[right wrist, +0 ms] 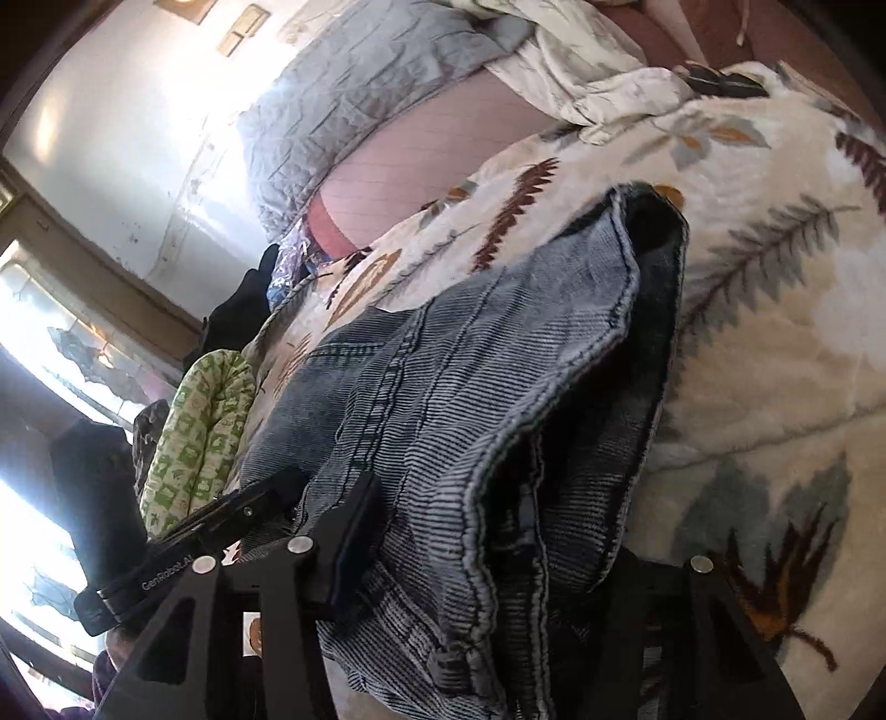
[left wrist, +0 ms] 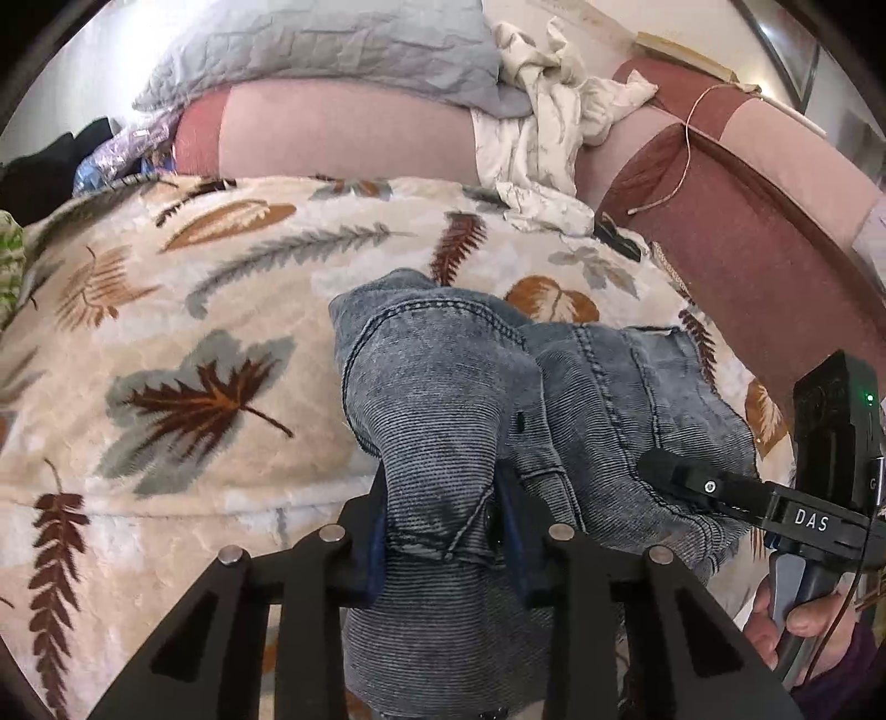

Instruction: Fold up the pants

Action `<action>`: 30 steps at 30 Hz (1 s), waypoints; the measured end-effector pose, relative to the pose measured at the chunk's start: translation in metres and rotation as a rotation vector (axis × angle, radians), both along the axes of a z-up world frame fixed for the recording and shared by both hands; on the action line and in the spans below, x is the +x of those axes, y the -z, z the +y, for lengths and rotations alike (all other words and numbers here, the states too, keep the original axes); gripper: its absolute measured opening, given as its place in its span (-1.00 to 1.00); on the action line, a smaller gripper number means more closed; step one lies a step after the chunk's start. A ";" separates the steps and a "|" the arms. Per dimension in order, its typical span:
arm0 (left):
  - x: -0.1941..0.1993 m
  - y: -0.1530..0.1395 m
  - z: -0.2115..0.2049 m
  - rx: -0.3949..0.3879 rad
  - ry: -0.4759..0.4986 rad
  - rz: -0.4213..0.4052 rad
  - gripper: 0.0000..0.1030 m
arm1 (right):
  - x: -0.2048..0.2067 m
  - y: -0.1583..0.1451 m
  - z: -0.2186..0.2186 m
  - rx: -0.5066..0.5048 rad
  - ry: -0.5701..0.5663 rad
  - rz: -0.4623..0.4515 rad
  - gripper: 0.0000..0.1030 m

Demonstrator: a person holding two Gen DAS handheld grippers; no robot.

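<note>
Left claw [left wrist: 443, 531] pinching jeans [left wrist: 443, 399], leaf-print blanket [left wrist: 194, 332] beneath; pink sofa [left wrist: 343, 133] behind

Leaf-print blanket [left wrist: 166, 343], grey pillow [left wrist: 332, 50], maroon sofa [left wrist: 747, 243]

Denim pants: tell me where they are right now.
The denim pants are bunched low at centre in both wrist views, on the leaf-print blanket, gripped by the left gripper and right gripper.

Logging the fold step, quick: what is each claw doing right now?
Left claw: closed on a bunched fold of the denim pants.
Right claw: denim pants between its fingers; a firm grip cannot be told.
</note>
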State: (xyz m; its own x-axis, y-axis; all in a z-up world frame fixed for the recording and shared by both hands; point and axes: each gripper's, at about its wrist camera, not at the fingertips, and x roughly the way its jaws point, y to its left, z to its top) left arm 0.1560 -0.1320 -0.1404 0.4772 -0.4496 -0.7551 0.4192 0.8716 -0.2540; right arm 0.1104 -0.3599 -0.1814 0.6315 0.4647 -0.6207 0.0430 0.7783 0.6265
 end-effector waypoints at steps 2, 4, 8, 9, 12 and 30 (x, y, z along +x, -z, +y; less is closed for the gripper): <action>-0.002 -0.009 0.008 0.004 -0.012 -0.024 -0.33 | 0.003 -0.007 0.008 -0.016 -0.017 -0.014 0.09; -0.003 -0.016 0.016 0.002 -0.028 -0.041 -0.33 | 0.006 -0.013 0.018 -0.027 -0.036 -0.030 0.09; -0.004 -0.032 0.037 0.001 -0.067 -0.086 -0.33 | 0.013 -0.026 0.044 -0.049 -0.073 -0.064 0.09; -0.004 -0.035 0.043 0.003 -0.075 -0.096 -0.33 | 0.016 -0.030 0.051 -0.054 -0.084 -0.075 0.09; -0.002 -0.042 0.061 0.006 -0.110 -0.121 -0.33 | 0.022 -0.034 0.066 -0.062 -0.110 -0.092 0.09; 0.006 -0.024 0.127 0.011 -0.227 -0.094 -0.33 | 0.051 -0.027 0.145 -0.082 -0.208 -0.070 0.09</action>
